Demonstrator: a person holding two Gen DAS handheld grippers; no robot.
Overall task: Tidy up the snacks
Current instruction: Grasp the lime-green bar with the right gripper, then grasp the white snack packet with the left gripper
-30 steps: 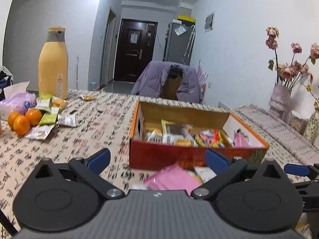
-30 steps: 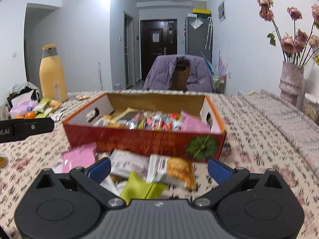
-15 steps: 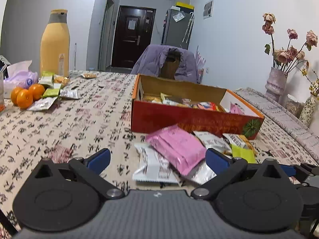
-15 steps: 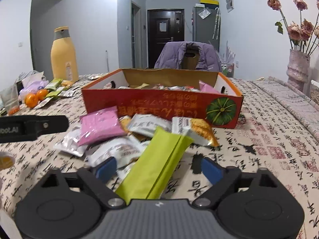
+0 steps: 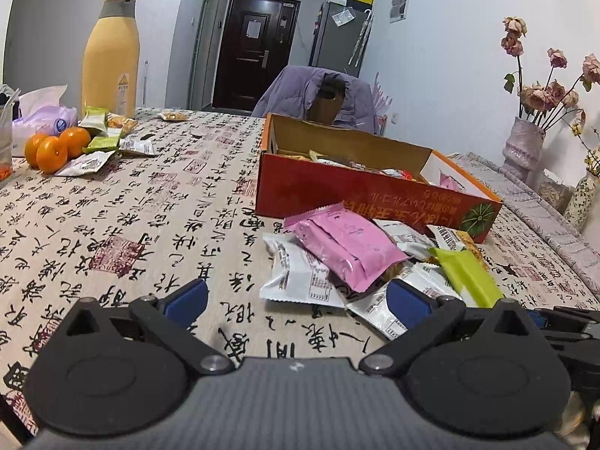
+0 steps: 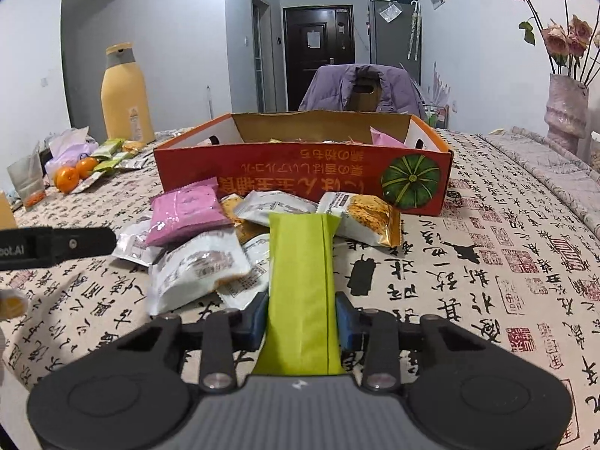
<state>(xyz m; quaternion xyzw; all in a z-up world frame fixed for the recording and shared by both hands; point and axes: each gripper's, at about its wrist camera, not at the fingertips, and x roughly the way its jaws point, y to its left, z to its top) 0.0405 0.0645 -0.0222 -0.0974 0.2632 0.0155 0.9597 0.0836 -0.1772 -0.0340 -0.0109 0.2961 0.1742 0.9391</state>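
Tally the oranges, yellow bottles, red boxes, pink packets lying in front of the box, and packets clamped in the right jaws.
oranges: 3
yellow bottle: 1
red cardboard box: 1
pink packet: 1
lime-green packet, clamped: 1
Total: 7

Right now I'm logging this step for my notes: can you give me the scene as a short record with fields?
right gripper: shut on green packet
left gripper: open, empty, above tablecloth
pile: pink packet on top of white packets
box: open, behind pile, snacks inside
far left: oranges, yellow bottle
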